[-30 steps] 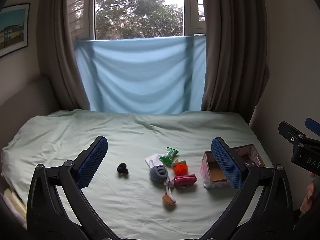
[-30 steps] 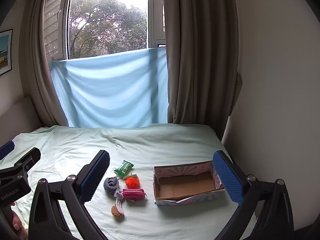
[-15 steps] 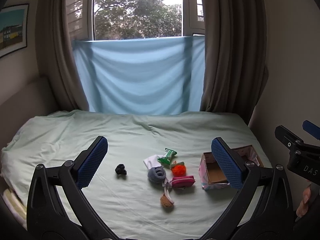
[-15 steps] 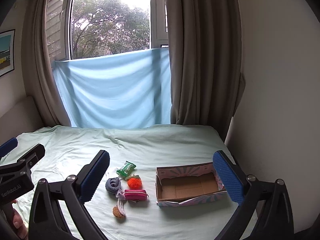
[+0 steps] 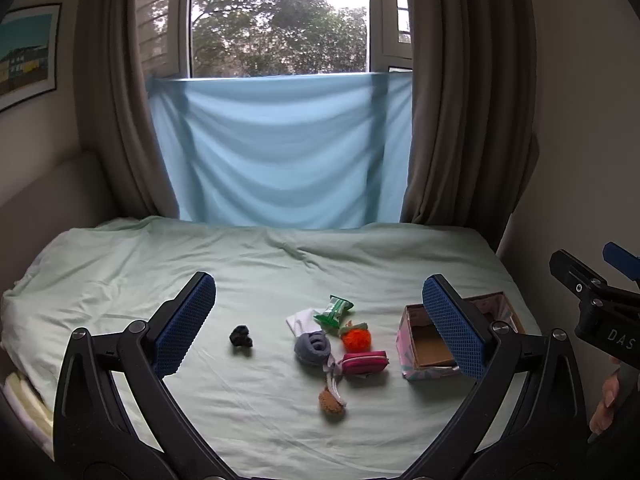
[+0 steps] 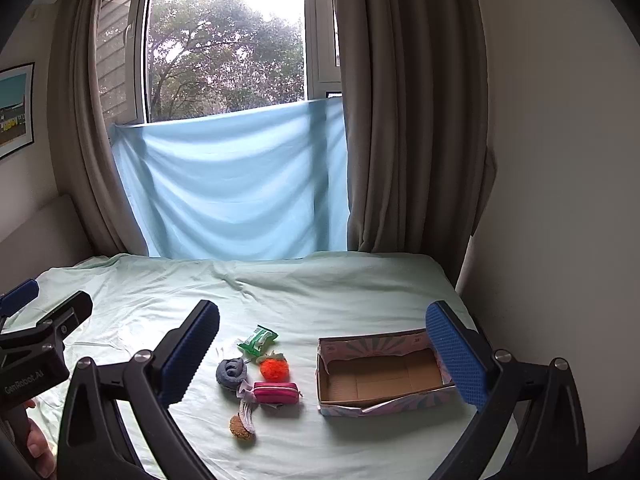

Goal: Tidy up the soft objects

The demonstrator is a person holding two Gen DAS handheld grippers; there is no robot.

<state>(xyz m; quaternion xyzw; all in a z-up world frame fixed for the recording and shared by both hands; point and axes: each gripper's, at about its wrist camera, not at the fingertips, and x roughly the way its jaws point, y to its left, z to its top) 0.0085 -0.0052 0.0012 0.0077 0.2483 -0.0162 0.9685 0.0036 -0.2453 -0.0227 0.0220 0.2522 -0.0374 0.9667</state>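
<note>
Both the left gripper [image 5: 318, 320] and right gripper [image 6: 322, 354] hang wide apart over the bed [image 5: 120, 264], toys [image 6: 276, 368] bunched just left of the empty box [image 6: 380, 376], so a sloppy grab probably snags two together.

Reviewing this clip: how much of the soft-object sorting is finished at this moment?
Nothing looks done: the cardboard box is empty. Nothing is in hand: the left gripper and right gripper are both open, above the bed. Left to sort: green packet, orange pompom, pink pouch, grey sock roll, brown piece, and the black item lying apart.
</note>
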